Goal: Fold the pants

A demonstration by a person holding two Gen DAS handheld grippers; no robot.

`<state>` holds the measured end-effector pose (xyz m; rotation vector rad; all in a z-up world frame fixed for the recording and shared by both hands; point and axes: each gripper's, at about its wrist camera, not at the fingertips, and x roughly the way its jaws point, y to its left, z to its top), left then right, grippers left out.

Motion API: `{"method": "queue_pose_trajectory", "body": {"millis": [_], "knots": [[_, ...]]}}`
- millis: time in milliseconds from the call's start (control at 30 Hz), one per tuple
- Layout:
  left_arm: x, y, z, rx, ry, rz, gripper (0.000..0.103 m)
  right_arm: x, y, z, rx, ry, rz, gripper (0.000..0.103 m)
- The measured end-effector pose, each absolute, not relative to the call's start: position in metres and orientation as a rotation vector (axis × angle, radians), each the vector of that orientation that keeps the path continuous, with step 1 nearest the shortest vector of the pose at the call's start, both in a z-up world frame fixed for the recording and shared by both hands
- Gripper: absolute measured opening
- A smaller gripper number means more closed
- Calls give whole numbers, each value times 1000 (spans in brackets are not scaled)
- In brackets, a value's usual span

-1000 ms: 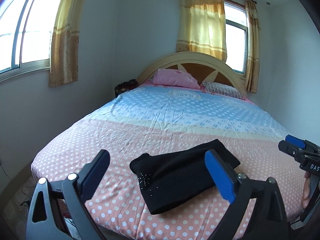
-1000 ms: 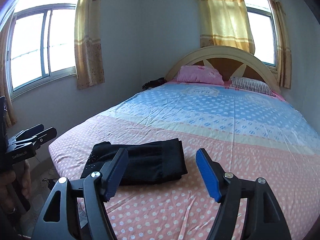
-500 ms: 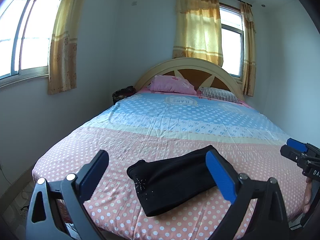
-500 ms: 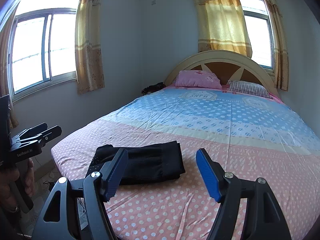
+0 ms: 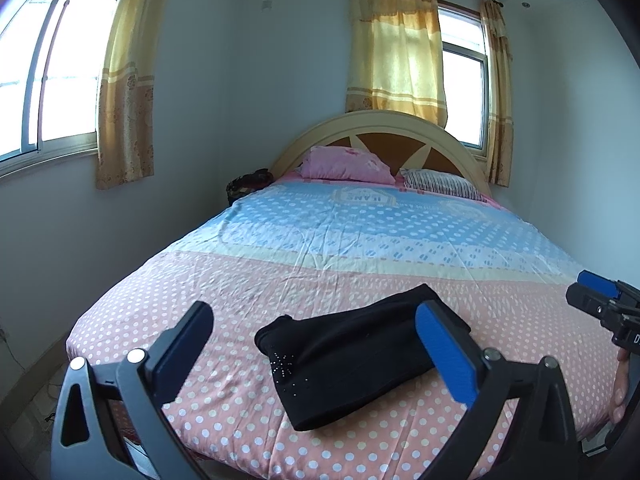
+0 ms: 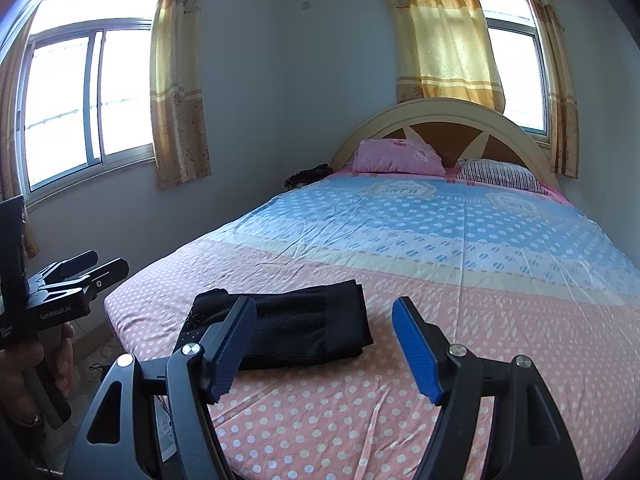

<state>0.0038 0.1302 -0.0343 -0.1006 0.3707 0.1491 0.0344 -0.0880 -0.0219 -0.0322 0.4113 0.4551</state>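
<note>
Black pants (image 5: 356,352) lie folded in a compact rectangle on the pink dotted foot of the bed (image 5: 248,292), near its front edge; they also show in the right wrist view (image 6: 296,328). My left gripper (image 5: 316,340) is open and empty, held back from the bed in front of the pants. My right gripper (image 6: 324,340) is open and empty, also held back from the bed, to the right of the pants. Each gripper shows in the other's view: the right one at the right edge (image 5: 600,304), the left one at the left edge (image 6: 84,276).
The bed has a blue and pink dotted sheet (image 6: 460,240), a pink pillow (image 6: 400,158), a striped pillow (image 6: 500,174) and an arched headboard (image 6: 440,120). A dark object (image 6: 308,176) sits beside the bed's far left corner. Curtained windows are on the left and back walls.
Both grippers have drawn back and tilted up a little, so the pants sit lower in the views. The pants have not moved. Both grippers stay open.
</note>
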Motion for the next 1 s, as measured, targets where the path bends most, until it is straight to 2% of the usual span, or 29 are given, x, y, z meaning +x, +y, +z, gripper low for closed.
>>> {"method": "queue_pose_trajectory", "body": {"millis": [1000], "knots": [[7, 113, -40, -5, 394, 177, 103, 32, -97, -34, -27, 426, 444, 72]]}}
